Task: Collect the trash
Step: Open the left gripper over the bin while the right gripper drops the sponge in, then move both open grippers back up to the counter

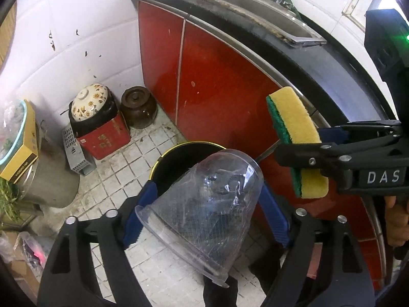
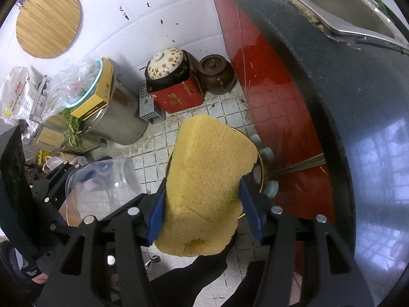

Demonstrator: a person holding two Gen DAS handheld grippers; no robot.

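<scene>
Left gripper [image 1: 207, 204] with blue pads clamps a clear domed plastic cup [image 1: 202, 199], tilted, open rim toward the camera, dome end over the black round bin with yellow rim [image 1: 179, 148] on the floor. Right gripper [image 2: 202, 212] squeezes a yellow sponge with green scouring layer [image 2: 209, 179], pinched at its middle, held above the same bin [image 2: 260, 168], whose rim shows only partly behind the sponge; the left-wrist view shows this sponge [image 1: 294, 133] just right of the cup, not touching it. Below, dirty white small-tile floor [image 1: 122, 158]. Right side, red glossy cabinet doors [image 1: 217, 89] under a dark countertop [image 2: 319, 76], with a steel sink [image 1: 255, 2] set in it. In the far corner, a red square tin box [image 1: 102, 138] carries a black pot with a floral ceramic lid [image 1: 89, 102]; a brown lidded clay jar [image 1: 138, 107] stands just beside it, and a grey slotted plastic basket [image 1: 74, 151] leans on the box's left. Further left, a large steel pot [image 2: 120, 120] topped by a yellow box [image 2: 94, 97]. A round bamboo board [image 2: 48, 18] hangs on the white tile wall [image 1: 76, 25].
</scene>
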